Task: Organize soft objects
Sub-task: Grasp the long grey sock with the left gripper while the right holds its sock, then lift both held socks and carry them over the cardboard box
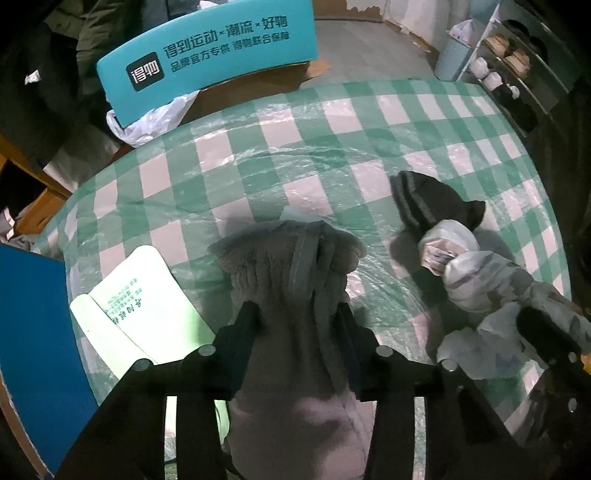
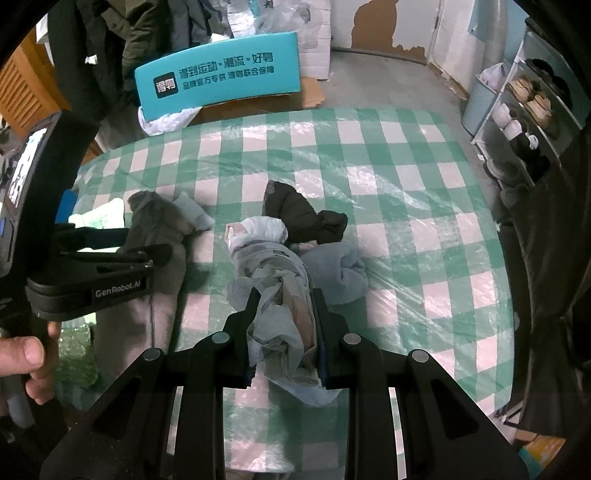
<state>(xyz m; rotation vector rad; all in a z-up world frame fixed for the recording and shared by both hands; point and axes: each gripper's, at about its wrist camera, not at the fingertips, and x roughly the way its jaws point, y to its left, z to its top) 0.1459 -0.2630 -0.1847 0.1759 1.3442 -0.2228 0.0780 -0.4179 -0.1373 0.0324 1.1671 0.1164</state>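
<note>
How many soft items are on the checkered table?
4: fuzzy taupe garment in left gripper; crumpled pale bundle in right gripper; black sock beyond; grey-blue cloth beside. Others may be hidden.

Both wrist cameras sit close above checked tablecloth (image 1: 303, 147) (image 2: 369, 155), facing forward; both show teal box (image 1: 207, 55) (image 2: 221, 77).

A green-and-white checked counter (image 2: 406, 177) under clear plastic spreads ahead of each claw. Beyond its far edge stands a teal box (image 2: 221, 77) on flattened cardboard (image 2: 280, 99) over grey floor (image 2: 388, 88). A shoe rack (image 2: 517, 110) stands far right, before peeling walls (image 2: 388, 26).
</note>
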